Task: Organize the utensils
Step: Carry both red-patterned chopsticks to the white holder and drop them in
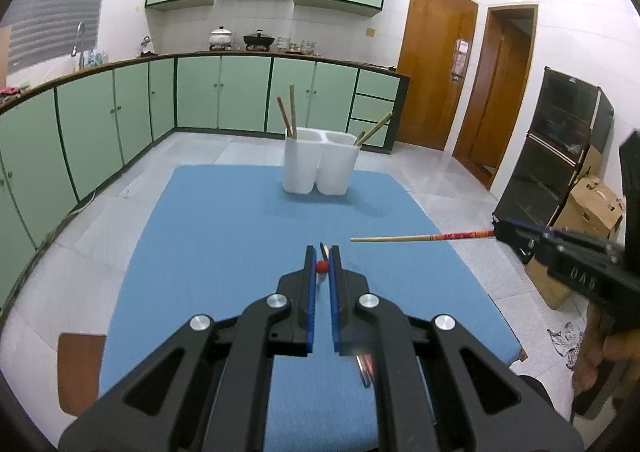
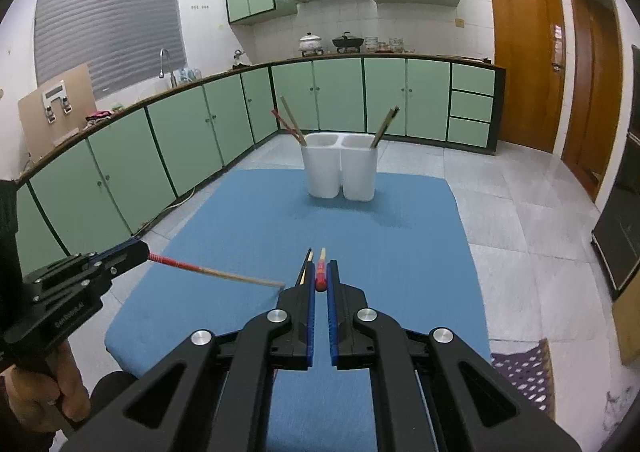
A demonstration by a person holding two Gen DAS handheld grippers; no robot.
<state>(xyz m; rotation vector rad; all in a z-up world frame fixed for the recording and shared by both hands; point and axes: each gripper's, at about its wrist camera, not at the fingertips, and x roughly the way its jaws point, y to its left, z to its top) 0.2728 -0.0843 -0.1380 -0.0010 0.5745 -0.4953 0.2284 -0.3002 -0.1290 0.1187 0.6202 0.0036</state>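
Observation:
A white two-cup utensil holder [image 1: 319,164] [image 2: 341,168] stands at the far end of the blue table mat [image 1: 224,236] [image 2: 248,220], with chopsticks in both cups. My left gripper [image 1: 322,258] is shut on a red-ended chopstick [image 1: 322,266], held end-on above the mat; the same chopstick [image 2: 216,273] shows sideways in the right wrist view. My right gripper [image 2: 320,272] is shut on another red-ended chopstick [image 2: 321,272], seen sideways [image 1: 420,237] in the left wrist view. More chopsticks [image 2: 306,266] lie on the mat just beyond the right gripper.
Green kitchen cabinets [image 1: 100,116] run along the left and back. Brown doors [image 2: 528,52] stand at the right. A black cabinet [image 1: 560,156] and cardboard boxes [image 1: 592,204] stand to the right of the table. A brown stool [image 1: 78,368] is at the table's near left.

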